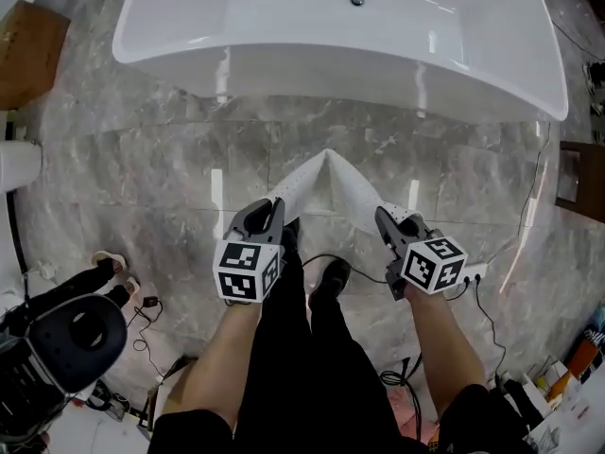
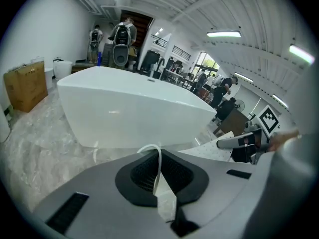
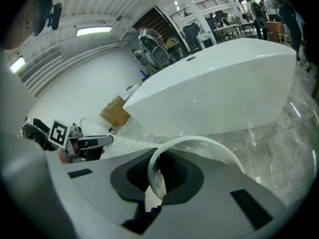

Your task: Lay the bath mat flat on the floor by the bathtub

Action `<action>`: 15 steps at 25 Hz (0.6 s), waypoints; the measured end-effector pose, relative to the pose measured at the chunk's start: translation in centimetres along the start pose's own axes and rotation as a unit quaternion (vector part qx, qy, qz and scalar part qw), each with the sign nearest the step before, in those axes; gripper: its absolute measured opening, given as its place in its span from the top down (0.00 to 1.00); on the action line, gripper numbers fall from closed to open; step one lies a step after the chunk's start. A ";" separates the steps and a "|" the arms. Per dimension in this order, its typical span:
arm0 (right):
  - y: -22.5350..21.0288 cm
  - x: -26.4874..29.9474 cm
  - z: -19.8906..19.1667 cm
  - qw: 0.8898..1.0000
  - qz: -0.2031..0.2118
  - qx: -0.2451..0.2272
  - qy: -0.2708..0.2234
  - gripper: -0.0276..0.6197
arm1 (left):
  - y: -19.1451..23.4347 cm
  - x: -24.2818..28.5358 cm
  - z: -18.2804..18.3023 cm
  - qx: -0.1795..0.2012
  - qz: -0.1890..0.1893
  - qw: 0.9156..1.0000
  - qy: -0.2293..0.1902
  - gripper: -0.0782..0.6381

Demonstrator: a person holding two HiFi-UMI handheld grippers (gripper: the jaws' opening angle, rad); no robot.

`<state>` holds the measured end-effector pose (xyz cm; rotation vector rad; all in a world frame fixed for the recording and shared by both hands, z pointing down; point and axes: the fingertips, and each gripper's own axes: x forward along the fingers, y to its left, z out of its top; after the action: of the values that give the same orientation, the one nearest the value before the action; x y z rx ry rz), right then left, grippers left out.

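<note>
The left gripper (image 1: 271,212) and right gripper (image 1: 389,223) each have their jaws clamped narrow on an edge of the white dotted bath mat (image 1: 326,185). The mat spans between them, peaked toward the bathtub (image 1: 340,41), over the marble floor (image 1: 151,168) near the tub's front side.

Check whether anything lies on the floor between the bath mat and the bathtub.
Nothing visible does. The grey marble floor before the glossy white bathtub shows nothing under the white dotted bath mat; a black cable lies by the person's shoes.
</note>
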<state>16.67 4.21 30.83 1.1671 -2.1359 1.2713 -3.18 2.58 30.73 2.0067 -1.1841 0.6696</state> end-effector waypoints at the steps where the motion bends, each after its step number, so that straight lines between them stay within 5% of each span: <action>1: -0.7 0.9 -0.2 1.000 -0.001 0.005 -0.001 0.92 | 0.6 0.8 -0.4 0.001 0.001 1.000 0.005 0.87; 8: -3.5 7.8 -2.3 0.999 -0.006 0.046 0.004 0.92 | 5.1 6.1 -3.0 0.001 0.008 0.999 0.039 0.87; 15: -5.5 13.6 -3.1 0.999 0.001 0.030 0.023 0.92 | 7.1 11.7 -4.6 0.021 -0.004 0.998 0.058 0.87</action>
<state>13.08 -0.68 44.56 1.1489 -2.0793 1.3577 -4.65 -2.39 44.22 1.9787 -1.1012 0.8013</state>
